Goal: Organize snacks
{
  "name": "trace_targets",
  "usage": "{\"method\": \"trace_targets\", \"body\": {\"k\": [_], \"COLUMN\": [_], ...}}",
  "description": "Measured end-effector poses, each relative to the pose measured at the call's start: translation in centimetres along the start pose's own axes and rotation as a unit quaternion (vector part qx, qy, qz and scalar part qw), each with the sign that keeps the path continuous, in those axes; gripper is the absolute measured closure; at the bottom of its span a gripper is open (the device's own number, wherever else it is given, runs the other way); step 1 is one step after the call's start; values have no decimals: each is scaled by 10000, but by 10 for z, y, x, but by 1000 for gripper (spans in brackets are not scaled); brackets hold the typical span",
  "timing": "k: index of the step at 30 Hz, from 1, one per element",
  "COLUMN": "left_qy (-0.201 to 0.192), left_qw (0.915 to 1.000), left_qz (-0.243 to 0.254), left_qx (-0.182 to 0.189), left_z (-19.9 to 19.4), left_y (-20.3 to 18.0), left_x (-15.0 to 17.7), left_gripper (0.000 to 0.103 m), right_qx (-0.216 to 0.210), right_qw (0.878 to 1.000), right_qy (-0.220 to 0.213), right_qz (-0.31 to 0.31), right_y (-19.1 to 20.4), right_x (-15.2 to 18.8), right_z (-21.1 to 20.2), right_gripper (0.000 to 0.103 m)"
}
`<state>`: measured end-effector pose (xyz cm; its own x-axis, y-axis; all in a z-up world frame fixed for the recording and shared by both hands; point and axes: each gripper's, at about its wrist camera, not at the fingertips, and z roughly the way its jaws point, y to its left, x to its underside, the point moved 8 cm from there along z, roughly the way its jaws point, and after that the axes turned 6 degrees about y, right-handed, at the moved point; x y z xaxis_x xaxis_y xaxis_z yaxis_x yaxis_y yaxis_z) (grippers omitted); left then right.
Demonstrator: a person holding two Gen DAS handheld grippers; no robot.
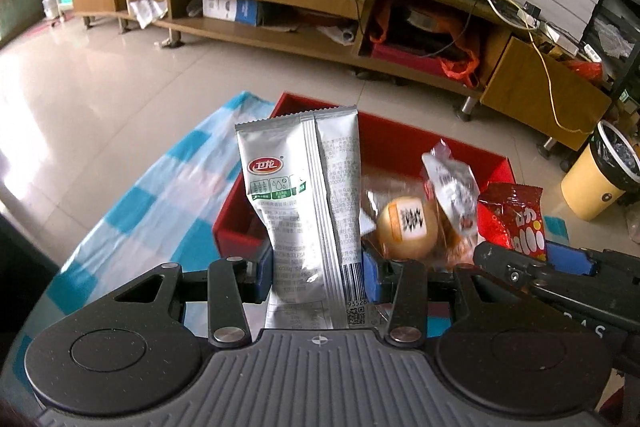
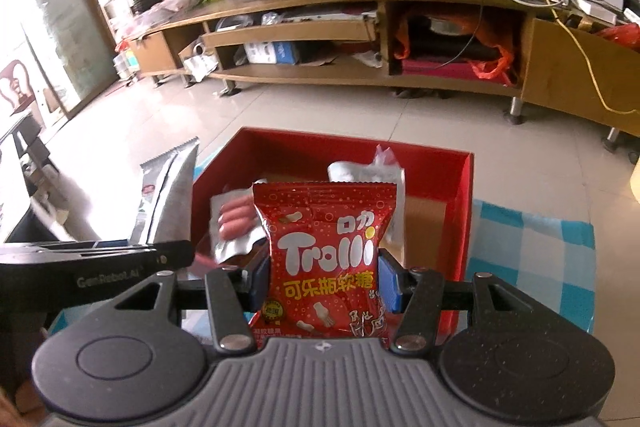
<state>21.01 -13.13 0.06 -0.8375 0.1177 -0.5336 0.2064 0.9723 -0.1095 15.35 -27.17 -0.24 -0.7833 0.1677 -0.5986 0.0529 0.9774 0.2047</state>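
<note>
A tiled living-room floor and a long wooden TV stand [image 1: 280,27] lie behind a worktop covered by a blue checked cloth [image 1: 132,203], where a red box [image 1: 400,143] sits.

In the left wrist view, the left gripper [image 1: 318,267] clamps a silver snack packet [image 1: 300,187] upright above the box's near-left corner, probably lifted clear for sorting. A round bun [image 1: 406,223] and other wrapped snacks lie inside the box.

In the right wrist view, the right gripper [image 2: 322,279] pinches a red gummy bag [image 2: 326,251] over the box. Only this view shows the sausage pack [image 2: 236,219] and the bag's printed front.
</note>
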Motion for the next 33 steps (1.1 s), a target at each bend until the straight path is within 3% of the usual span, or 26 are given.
{"method": "trace_targets", "body": {"k": [11, 33], "left_qy": [-31, 65], "left_qw": [9999, 9995], "left_qz": [99, 220], "left_qx": [-122, -197], "left_z": [22, 40], "left_y": [-5, -13], "left_x": [-27, -37], "left_gripper": [52, 52], "right_qx": [181, 374], "right_qw": [9995, 9989], "right_qy": [-120, -54], "right_qz": [215, 274], "right_y": [-13, -19], "right_x": [-23, -32], "right_z": [14, 34], "right_gripper": [49, 49]}}
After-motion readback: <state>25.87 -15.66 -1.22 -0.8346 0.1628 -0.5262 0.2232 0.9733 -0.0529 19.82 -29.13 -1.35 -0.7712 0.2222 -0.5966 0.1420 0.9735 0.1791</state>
